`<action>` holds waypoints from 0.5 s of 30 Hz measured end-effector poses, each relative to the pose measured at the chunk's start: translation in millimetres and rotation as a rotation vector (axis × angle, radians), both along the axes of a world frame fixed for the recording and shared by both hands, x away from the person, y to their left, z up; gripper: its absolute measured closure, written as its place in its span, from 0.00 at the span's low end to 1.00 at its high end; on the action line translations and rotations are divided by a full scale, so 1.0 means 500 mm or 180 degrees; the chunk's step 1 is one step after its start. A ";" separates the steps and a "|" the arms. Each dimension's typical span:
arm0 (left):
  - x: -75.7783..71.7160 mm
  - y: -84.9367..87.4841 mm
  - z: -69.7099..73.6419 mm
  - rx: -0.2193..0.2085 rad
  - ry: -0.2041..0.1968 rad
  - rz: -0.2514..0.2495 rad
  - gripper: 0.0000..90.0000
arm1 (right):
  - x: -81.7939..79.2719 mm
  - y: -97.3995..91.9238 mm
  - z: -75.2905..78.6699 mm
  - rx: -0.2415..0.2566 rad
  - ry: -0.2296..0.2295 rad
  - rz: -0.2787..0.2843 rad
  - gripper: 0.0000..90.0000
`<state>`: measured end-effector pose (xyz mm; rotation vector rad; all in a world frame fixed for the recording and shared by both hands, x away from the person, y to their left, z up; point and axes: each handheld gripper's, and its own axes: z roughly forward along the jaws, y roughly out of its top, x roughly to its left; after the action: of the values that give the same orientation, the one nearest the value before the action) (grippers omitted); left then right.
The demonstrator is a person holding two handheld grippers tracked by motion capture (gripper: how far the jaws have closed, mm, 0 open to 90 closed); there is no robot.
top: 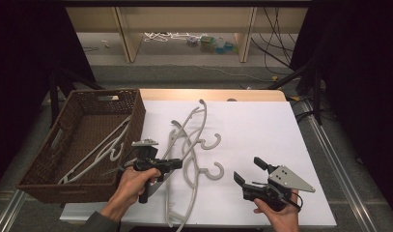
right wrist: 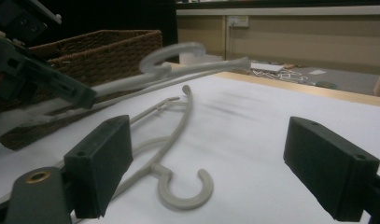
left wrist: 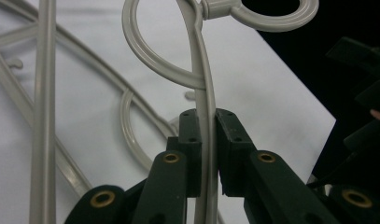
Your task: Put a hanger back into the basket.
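Note:
My left gripper (top: pixel 177 164) is shut on the arm of a grey plastic hanger (top: pixel 214 141) near the table's front left. The left gripper view has the jaws (left wrist: pixel 206 122) clamped on that thin arm (left wrist: pixel 204 84), with its hook (left wrist: pixel 271 14) ahead. In the right gripper view that hanger (right wrist: pixel 173 58) is raised off the cloth. A second grey hanger (top: pixel 216 173) lies flat on the white cloth, its hook (right wrist: pixel 187 191) close in front of my right gripper (right wrist: pixel 215 163). The right gripper (top: pixel 248 170) stands open at the front right with nothing between its jaws.
A brown wicker basket (top: pixel 88 116) stands at the table's left and holds other grey hangers (top: pixel 102 150). The white cloth (top: pixel 261 125) is bare on the right half. Beyond the table's far edge there are wooden shelf legs and cables on the floor.

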<state>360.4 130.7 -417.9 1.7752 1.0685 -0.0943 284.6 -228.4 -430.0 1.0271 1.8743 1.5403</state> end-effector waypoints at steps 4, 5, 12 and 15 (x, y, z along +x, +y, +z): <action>-0.005 0.004 0.025 -0.0062 -0.0091 -0.0004 0.90 | 0.000 0.000 -0.001 -0.0016 0.0005 0.0007 0.18; -0.005 0.006 0.034 -0.0084 -0.0121 -0.0011 0.91 | 0.000 0.000 -0.001 -0.0013 0.0006 0.0008 0.18; -0.001 0.011 0.083 0.0073 -0.0185 -0.0131 0.91 | 0.000 0.001 0.000 0.0004 0.0011 0.0020 0.18; 0.001 0.014 0.102 0.0157 -0.0226 -0.0126 0.91 | -0.001 0.002 -0.001 0.0003 0.0021 0.0020 0.18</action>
<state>360.7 137.9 -366.7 1.8308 0.9928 -0.0292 283.9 -227.3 -430.3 1.0289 1.8833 1.5434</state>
